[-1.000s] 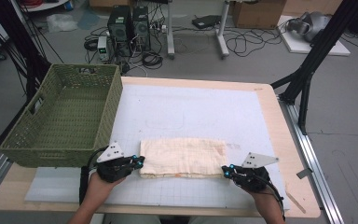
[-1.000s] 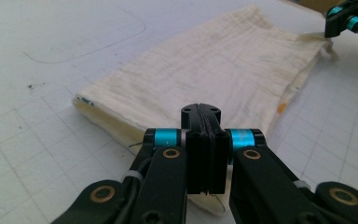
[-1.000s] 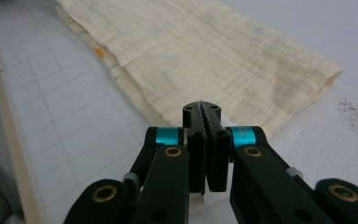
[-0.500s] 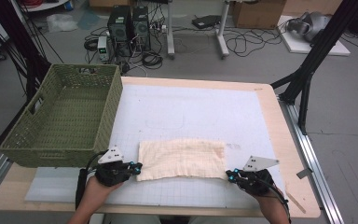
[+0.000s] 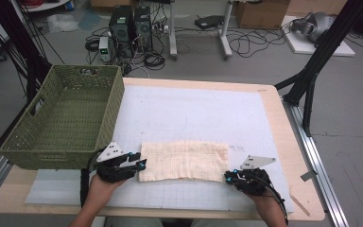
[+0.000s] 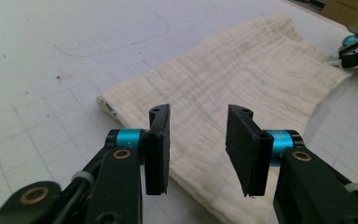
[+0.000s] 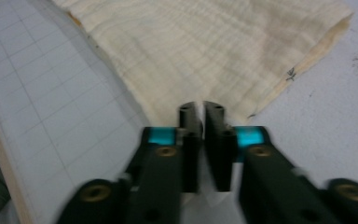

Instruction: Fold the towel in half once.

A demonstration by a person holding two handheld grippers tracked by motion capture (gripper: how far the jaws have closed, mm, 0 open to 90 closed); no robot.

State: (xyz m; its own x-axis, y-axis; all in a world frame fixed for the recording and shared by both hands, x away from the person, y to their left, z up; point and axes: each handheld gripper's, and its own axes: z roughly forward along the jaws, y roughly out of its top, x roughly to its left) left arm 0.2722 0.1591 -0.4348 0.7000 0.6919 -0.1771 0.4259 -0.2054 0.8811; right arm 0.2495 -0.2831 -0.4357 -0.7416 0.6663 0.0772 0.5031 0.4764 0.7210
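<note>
High view: cloth (image 5: 183, 161) flat at lower centre of worktop (image 5: 274, 113). Left gripper (image 5: 141, 164) jaws just opened, parted over cloth edge, gripping nothing. Right gripper (image 5: 229, 177) pinches cloth corner.

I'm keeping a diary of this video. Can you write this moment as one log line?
left tool: just opened, off the cloth | right tool: shut on cloth corner | cloth: folded flat on mat | basket: at left

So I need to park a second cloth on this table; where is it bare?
The white mat is bare between the folded cloth and the table's far edge, right of the green basket. It is crowded along the near edge: the open left gripper and the right gripper, clamping the cloth's corner.
</note>
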